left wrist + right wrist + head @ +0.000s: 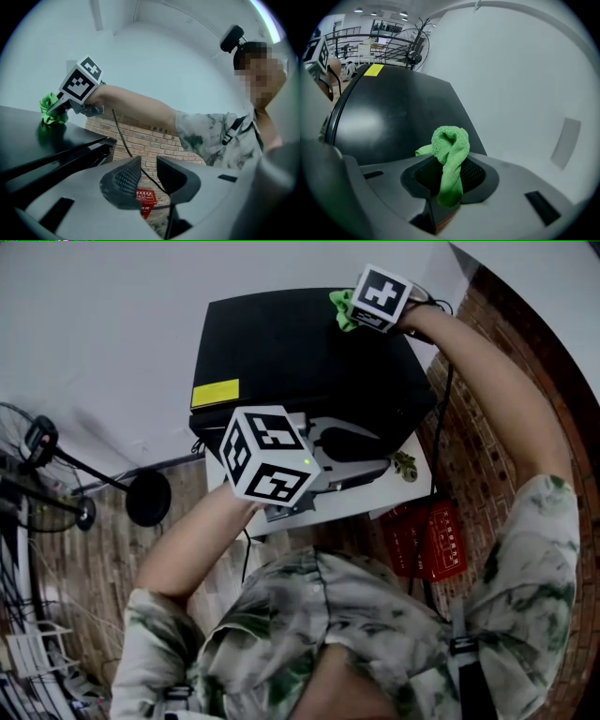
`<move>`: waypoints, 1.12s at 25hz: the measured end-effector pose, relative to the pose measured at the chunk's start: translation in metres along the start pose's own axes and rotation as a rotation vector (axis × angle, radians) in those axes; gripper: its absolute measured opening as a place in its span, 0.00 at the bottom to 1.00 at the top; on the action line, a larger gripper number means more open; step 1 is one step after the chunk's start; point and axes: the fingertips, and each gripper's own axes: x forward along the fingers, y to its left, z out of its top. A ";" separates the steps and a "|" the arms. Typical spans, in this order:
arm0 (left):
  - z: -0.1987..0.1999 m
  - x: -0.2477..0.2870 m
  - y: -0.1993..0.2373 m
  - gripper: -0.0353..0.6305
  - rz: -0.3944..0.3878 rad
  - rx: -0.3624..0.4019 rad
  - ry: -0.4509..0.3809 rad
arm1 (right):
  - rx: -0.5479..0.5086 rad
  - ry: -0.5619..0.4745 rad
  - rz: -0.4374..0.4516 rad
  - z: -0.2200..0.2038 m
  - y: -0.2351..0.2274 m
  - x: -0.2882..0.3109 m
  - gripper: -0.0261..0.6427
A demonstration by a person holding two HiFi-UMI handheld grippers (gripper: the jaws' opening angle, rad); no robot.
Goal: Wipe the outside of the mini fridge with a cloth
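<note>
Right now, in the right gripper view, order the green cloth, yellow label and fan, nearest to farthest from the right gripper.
1. Green cloth, clamped in the right gripper.
2. Yellow label, far left on the fridge top.
3. Standing fan, behind the fridge.

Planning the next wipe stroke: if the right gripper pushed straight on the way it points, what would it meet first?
Probably the glossy black top of the mini fridge: the right gripper, shut on the green cloth, points low across it.
</note>
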 end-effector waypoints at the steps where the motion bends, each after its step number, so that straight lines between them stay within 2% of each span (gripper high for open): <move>1: 0.001 0.000 0.000 0.19 -0.001 0.001 -0.001 | -0.001 0.015 -0.010 -0.006 -0.004 -0.001 0.21; 7: 0.005 0.000 0.003 0.19 -0.003 0.002 -0.007 | -0.025 0.059 -0.024 -0.019 -0.015 -0.004 0.21; 14: 0.011 -0.003 0.000 0.19 0.004 0.004 -0.016 | -0.081 0.063 -0.012 0.016 -0.003 -0.002 0.21; 17: 0.013 -0.006 0.001 0.19 0.020 0.011 -0.017 | -0.094 0.036 0.025 0.041 0.010 0.000 0.21; 23: 0.008 -0.016 0.001 0.19 0.049 0.006 -0.019 | -0.185 -0.048 -0.022 0.108 0.016 0.010 0.21; 28: 0.006 -0.025 0.000 0.19 0.074 -0.007 -0.032 | -0.243 -0.103 -0.002 0.161 0.033 0.025 0.21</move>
